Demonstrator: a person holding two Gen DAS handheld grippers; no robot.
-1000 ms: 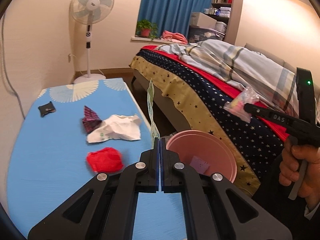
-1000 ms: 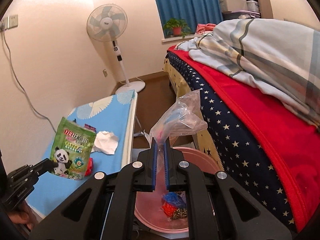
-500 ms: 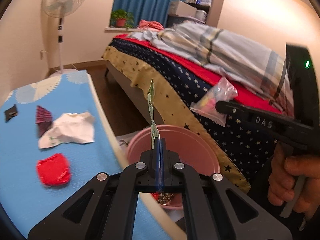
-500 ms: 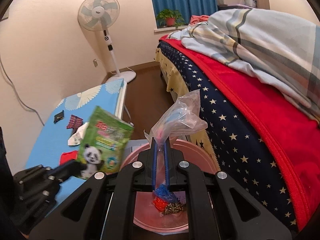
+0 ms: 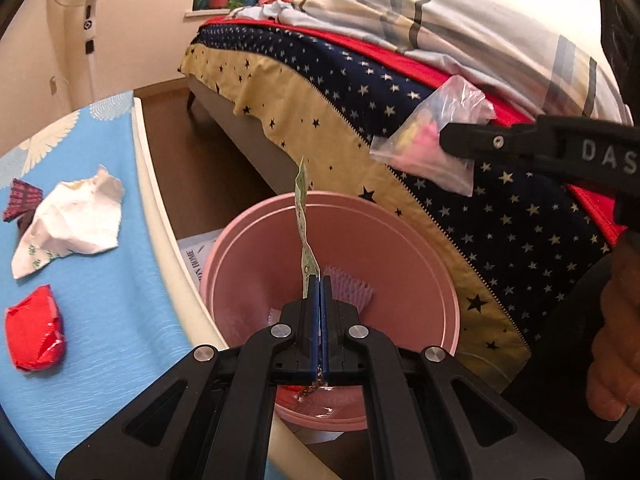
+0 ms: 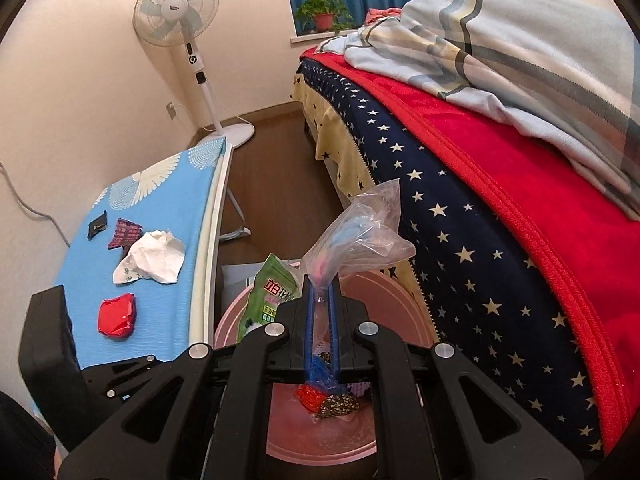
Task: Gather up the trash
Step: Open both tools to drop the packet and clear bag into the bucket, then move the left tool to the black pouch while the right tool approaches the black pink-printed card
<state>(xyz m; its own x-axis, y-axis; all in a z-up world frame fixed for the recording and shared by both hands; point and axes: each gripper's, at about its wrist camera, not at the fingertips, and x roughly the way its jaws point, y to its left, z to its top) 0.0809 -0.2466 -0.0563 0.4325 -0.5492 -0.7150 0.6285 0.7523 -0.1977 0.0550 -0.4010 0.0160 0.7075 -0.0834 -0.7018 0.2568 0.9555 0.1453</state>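
A pink bin [image 5: 400,248] [image 6: 400,320] stands on the floor between the blue table and the bed, with several scraps at its bottom. My left gripper [image 5: 319,286] is shut on a green snack packet [image 5: 303,216], seen edge-on, right above the bin's mouth; the packet [image 6: 270,292] shows its green face in the right wrist view. My right gripper [image 6: 320,296] is shut on a clear plastic bag [image 6: 360,236], held over the bin's right side; the bag [image 5: 436,148] hangs from the black finger in the left wrist view.
On the blue table [image 5: 108,312] [image 6: 172,200] lie a crumpled white paper [image 5: 68,224] [image 6: 152,258], a red wrapper [image 5: 34,330] [image 6: 117,314], a dark red patterned wrapper [image 6: 125,233] and a small black piece [image 6: 97,225]. The bed [image 6: 480,200] rises at the right; a standing fan [image 6: 180,12] is at the back.
My left gripper has swung right and down from over the table to above the bin, carrying the green packet. The right gripper sank a little with its bag.
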